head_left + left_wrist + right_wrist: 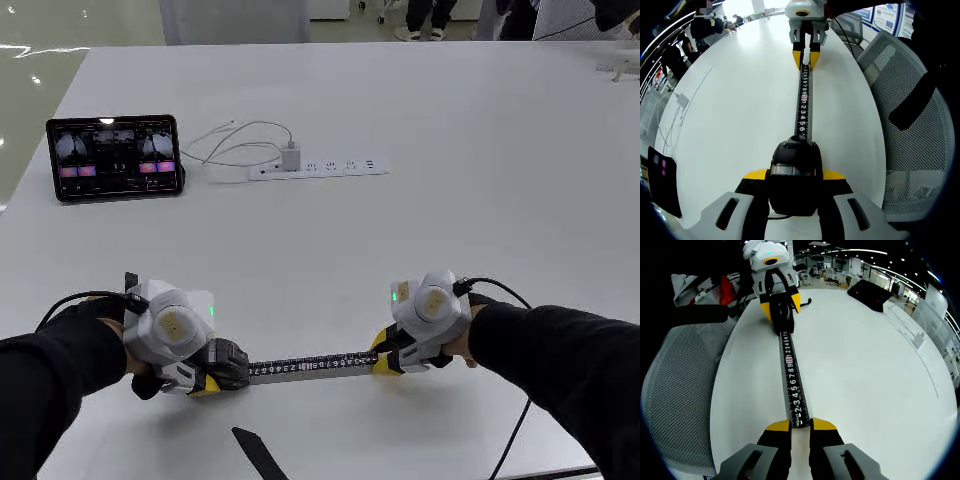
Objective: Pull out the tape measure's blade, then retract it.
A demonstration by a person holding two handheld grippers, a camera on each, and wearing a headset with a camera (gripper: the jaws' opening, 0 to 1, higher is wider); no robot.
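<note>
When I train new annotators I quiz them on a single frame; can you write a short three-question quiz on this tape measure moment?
1. True or false: the blade is fully retracted inside the tape measure case.
2. Pick one: what do the jaws of the right gripper clamp? A) the blade's end B) the case C) nothing
3. Fill in: the left gripper is shut on the tape measure's ____.

Key: 1 false, the numbered blade stretches between the two grippers; 2 A; 3 case.
</note>
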